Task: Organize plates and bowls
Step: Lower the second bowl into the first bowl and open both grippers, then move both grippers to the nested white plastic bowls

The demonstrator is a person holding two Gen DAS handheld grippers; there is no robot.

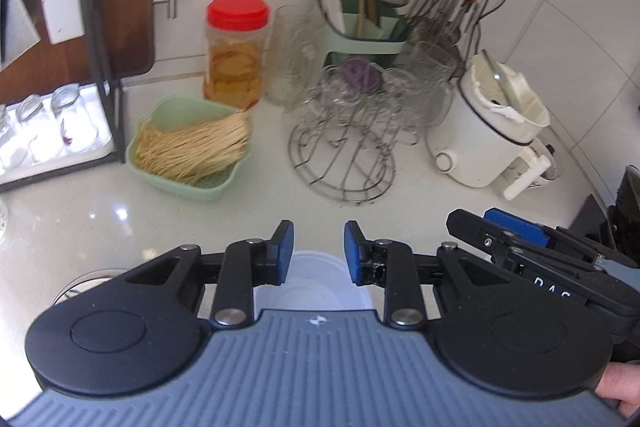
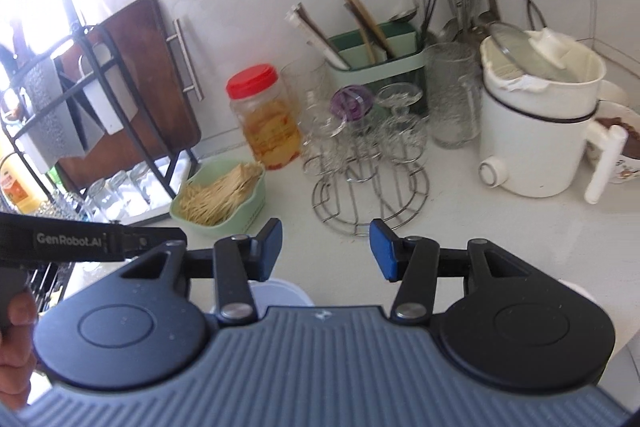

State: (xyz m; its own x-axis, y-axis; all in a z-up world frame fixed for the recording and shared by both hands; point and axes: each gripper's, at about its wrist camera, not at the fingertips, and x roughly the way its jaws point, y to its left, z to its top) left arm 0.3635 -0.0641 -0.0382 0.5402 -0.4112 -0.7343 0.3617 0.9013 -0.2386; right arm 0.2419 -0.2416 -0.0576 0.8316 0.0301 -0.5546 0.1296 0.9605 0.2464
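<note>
Left wrist view: your left gripper [image 1: 319, 253] hovers over the desk [image 1: 100, 219], fingers [image 1: 285, 253] a narrow gap apart and holding nothing. A white bowl [image 1: 316, 283] sits on the desk just below and behind the fingertips, partly hidden by the gripper body. Your right gripper [image 2: 326, 247] hangs beside it, fingers [image 2: 382, 251] moderately wide, also empty; the same bowl [image 2: 282, 293] peeks out under its left finger. Both sets of fingers stand clear of the rim. Judged from this, pick the next dish with care: approach level, straddle one rim edge, and steer clear of the glass rack [image 1: 344, 155].
</note>
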